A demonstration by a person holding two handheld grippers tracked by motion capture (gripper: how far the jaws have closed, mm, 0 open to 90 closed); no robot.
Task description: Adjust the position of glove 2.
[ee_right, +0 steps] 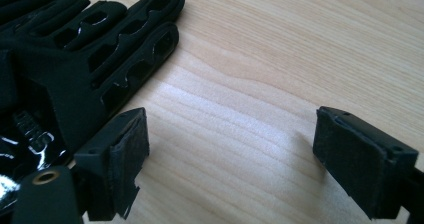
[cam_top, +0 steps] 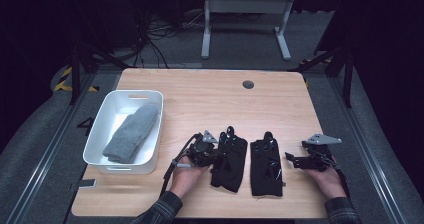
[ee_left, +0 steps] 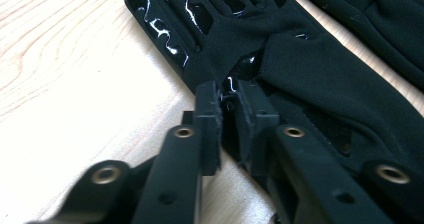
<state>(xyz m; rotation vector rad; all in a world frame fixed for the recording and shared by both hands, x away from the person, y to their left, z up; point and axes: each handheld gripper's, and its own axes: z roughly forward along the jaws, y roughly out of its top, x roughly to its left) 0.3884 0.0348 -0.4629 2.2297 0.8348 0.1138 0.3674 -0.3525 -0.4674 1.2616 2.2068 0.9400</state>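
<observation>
Two black gloves lie flat side by side on the wooden table (cam_top: 210,99), fingers pointing away. My left gripper (cam_top: 219,151) sits at the left edge of the left glove (cam_top: 231,166). In the left gripper view its jaws (ee_left: 228,101) stand almost together, pinching the edge of that glove (ee_left: 310,69) near the thumb. My right gripper (cam_top: 292,159) rests just right of the right glove (cam_top: 265,169). In the right gripper view it (ee_right: 230,144) is open wide over bare wood, with the glove's fingers (ee_right: 105,59) beside its left pad.
A white bin (cam_top: 159,126) holding a folded grey knit piece (cam_top: 131,133) stands at the table's left. A dark round cable hole (cam_top: 248,84) sits near the far edge. The second glove (ee_left: 385,19) lies past the pinched one. Desk legs and cables stand on the floor beyond.
</observation>
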